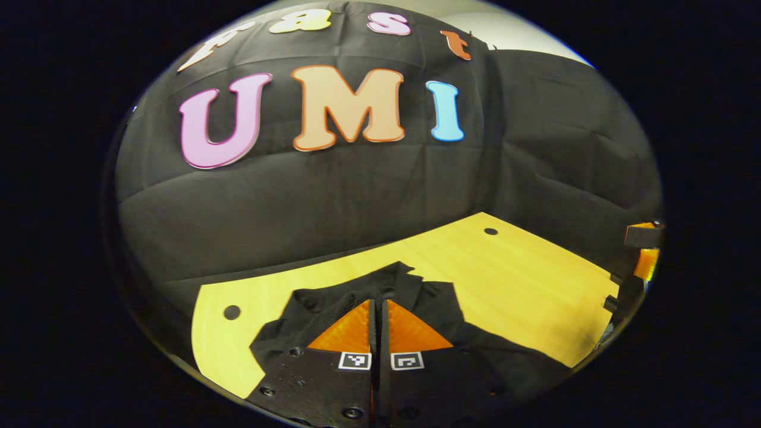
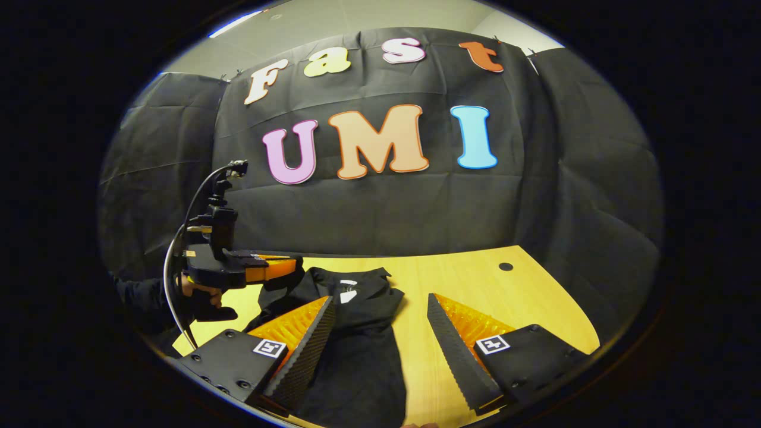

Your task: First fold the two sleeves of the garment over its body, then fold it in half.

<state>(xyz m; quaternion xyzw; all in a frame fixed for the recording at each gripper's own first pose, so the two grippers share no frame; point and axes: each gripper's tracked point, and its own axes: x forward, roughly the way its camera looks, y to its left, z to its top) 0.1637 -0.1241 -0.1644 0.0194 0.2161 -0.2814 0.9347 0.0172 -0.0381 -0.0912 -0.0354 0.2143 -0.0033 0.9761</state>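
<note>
Above garment (image 2: 362,351), right gripper (image 2: 380,309) fingers spread

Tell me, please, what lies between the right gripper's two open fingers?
In the right gripper view, the right gripper frames part of the black garment beside its left finger, then bare wooden table beside the right finger.

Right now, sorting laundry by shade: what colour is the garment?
Black garment, clearest in the right gripper view.
</note>
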